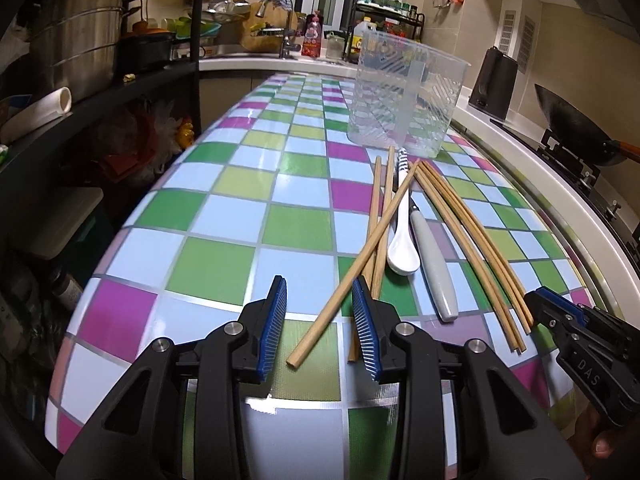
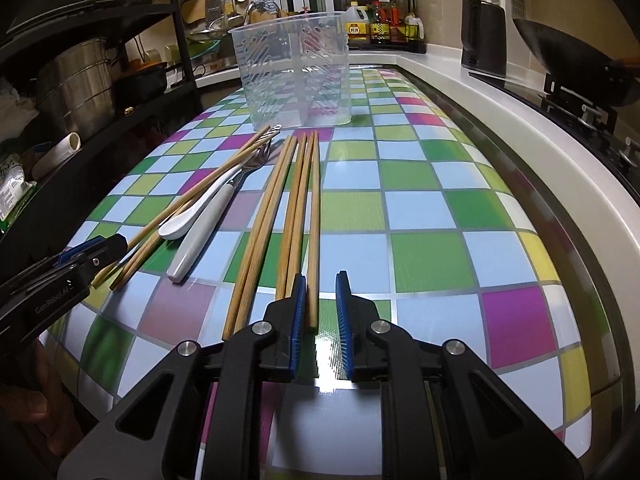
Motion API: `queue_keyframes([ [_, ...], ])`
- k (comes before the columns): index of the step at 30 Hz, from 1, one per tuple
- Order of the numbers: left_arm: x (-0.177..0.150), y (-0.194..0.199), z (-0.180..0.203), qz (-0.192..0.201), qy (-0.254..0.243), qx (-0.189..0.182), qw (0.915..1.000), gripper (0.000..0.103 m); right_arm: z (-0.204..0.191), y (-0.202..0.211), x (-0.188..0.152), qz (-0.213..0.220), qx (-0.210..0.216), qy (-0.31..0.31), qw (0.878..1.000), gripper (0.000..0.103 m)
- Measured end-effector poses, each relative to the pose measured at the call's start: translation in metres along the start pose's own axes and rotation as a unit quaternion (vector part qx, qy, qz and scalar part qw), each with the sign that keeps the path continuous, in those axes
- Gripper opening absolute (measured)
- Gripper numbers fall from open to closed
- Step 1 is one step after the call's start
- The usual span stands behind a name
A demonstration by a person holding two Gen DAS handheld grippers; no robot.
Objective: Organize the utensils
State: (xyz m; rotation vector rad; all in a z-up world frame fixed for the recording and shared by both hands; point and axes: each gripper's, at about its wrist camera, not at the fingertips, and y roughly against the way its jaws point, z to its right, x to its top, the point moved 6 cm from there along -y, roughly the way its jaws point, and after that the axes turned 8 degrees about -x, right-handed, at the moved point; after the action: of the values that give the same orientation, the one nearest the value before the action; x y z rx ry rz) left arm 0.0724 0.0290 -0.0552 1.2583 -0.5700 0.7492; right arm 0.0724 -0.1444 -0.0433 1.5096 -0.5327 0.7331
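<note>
Chopsticks (image 2: pixel 296 216), spoon (image 2: pixel 188 216) and fork (image 2: pixel 208 220) lay loose mid-frame on the table (image 2: pixel 440 208), below the empty holder (image 2: pixel 296 72), awaiting sorting. My right gripper (image 2: pixel 320 304) had jaws apart around one chopstick's end; my left gripper (image 1: pixel 320 320) stood wide open, holding nothing.

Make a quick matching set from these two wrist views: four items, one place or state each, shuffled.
Things:
1. spoon
2. container
3. left gripper
4. wok

Place or state:
A. open, holding nothing
B. far end of the checked table, upright, nothing in it
C. on the stove beside the table
D. flat among the chopsticks

Pairs: 1-D, 2-B, 3-A, 4-C
</note>
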Motion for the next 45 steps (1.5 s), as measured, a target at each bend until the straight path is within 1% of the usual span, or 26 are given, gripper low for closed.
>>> queue_keyframes([
  [3, 0.000, -0.002, 0.002, 0.000, -0.009, 0.006, 0.9999, 0.034, 0.002, 0.000, 0.000, -0.001, 0.003, -0.001, 1.000, 0.016],
  [5, -0.002, -0.003, 0.002, -0.004, -0.013, 0.011, 0.9998, 0.020, 0.002, 0.000, 0.000, 0.000, 0.002, -0.001, 1.000, 0.014],
  [6, -0.002, -0.003, 0.002, -0.004, -0.019, 0.017, 0.9997, 0.019, 0.002, 0.000, 0.000, 0.000, 0.001, -0.001, 1.000, 0.012],
  [9, -0.003, -0.002, 0.000, -0.006, -0.021, 0.021, 0.9995, 0.013, 0.005, 0.000, 0.001, -0.001, 0.002, -0.005, 1.000, 0.009],
  [11, -0.003, 0.000, -0.002, -0.006, -0.017, 0.021, 0.9996, 0.006, 0.006, 0.000, 0.001, -0.001, -0.001, -0.007, 1.000, 0.007],
  [15, -0.003, 0.002, -0.005, -0.005, -0.012, 0.020, 0.9997, 0.006, 0.008, 0.000, 0.001, 0.001, -0.014, -0.013, 1.000, 0.006],
  [21, -0.004, 0.002, -0.003, -0.004, -0.019, 0.027, 0.9994, 0.007, 0.008, -0.001, 0.001, 0.001, -0.016, -0.011, 1.000, 0.006],
  [37, -0.004, 0.003, 0.000, -0.003, -0.032, 0.029, 0.9991, 0.006, 0.009, 0.000, 0.000, 0.004, -0.018, -0.009, 1.000, 0.006],
  [43, -0.005, 0.004, 0.000, -0.007, -0.038, 0.029, 0.9989, 0.006, 0.016, -0.001, 0.001, 0.005, -0.037, -0.028, 0.999, 0.006],
  [45, -0.005, 0.003, 0.000, -0.007, -0.039, 0.030, 0.9988, 0.006, 0.016, -0.001, 0.002, 0.004, -0.041, -0.025, 0.999, 0.006],
])
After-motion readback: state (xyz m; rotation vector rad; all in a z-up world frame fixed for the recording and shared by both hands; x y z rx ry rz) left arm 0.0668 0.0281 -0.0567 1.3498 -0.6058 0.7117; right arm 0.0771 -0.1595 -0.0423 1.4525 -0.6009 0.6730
